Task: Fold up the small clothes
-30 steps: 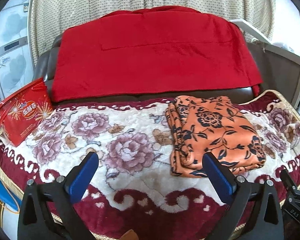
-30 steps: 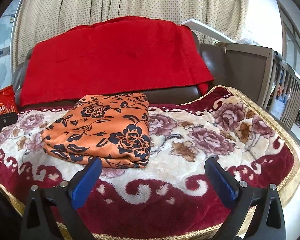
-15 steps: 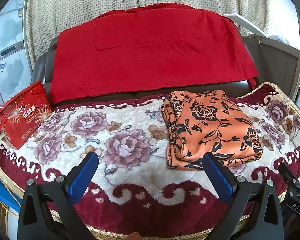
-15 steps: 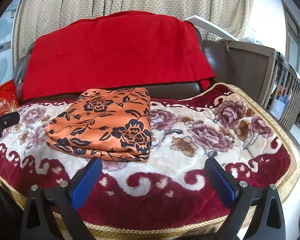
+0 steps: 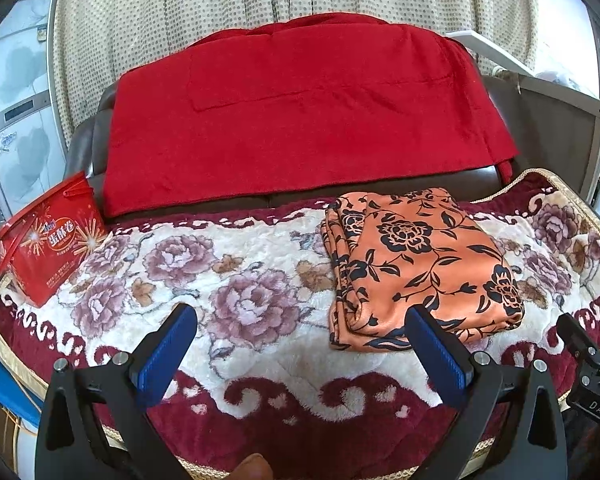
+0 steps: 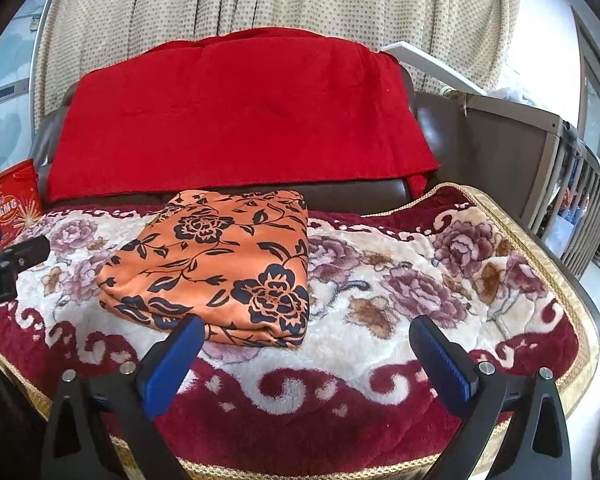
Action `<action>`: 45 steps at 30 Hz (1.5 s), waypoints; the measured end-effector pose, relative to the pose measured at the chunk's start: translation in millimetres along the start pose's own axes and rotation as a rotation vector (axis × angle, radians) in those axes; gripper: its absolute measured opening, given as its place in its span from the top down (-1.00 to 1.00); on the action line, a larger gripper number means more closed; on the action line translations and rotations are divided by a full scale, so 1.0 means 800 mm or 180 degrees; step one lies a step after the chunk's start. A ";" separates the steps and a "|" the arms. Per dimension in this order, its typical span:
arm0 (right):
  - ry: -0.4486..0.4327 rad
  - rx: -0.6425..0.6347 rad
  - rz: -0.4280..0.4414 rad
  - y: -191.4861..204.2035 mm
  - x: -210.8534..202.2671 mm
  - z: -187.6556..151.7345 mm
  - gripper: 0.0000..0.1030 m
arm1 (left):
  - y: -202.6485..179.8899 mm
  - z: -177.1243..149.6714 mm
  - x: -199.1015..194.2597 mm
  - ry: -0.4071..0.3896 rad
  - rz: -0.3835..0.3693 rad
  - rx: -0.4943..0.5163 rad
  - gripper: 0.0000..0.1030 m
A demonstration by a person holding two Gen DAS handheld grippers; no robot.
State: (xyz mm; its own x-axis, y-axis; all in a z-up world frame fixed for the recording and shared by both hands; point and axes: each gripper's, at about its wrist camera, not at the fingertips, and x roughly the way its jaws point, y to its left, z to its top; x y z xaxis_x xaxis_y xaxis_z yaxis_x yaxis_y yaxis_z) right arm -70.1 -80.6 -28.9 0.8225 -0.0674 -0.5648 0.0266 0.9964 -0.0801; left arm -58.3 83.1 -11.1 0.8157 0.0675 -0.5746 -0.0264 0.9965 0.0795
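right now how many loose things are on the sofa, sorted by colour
orange with black flowers: 1, the folded garment on the floral blanket
red: 2, the snack tub at the left end and the red throw over the backrest
total: 3
both claws, left and right, are open and empty

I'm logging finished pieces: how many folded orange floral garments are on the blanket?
1. The folded orange floral garment lies on the floral blanket, right of its middle in the left wrist view, ahead of both open tongs. Nothing suggests another, though edges are out of frame.
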 end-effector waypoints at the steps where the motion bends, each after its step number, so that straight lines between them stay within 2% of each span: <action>1: 0.0003 -0.0001 0.0009 0.000 0.000 0.001 -1.00 | 0.000 0.000 0.000 0.0005 -0.0010 -0.0003 -1.00; 39: -0.0082 -0.0065 0.0045 0.011 0.002 0.016 -1.00 | -0.005 0.004 0.003 0.0004 -0.0044 0.0028 -1.00; 45: -0.0072 -0.0067 0.0051 0.011 0.006 0.017 -1.00 | -0.007 0.003 0.000 -0.0127 -0.0032 0.0069 -1.00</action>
State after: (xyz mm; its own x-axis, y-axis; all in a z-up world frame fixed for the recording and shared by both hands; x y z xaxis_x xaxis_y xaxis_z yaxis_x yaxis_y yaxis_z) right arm -58.4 -71.3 -20.9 0.8354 -0.0500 -0.5473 0.0015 0.9961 -0.0886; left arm -56.8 77.1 -9.8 0.8382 0.0550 -0.5425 -0.0060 0.9958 0.0917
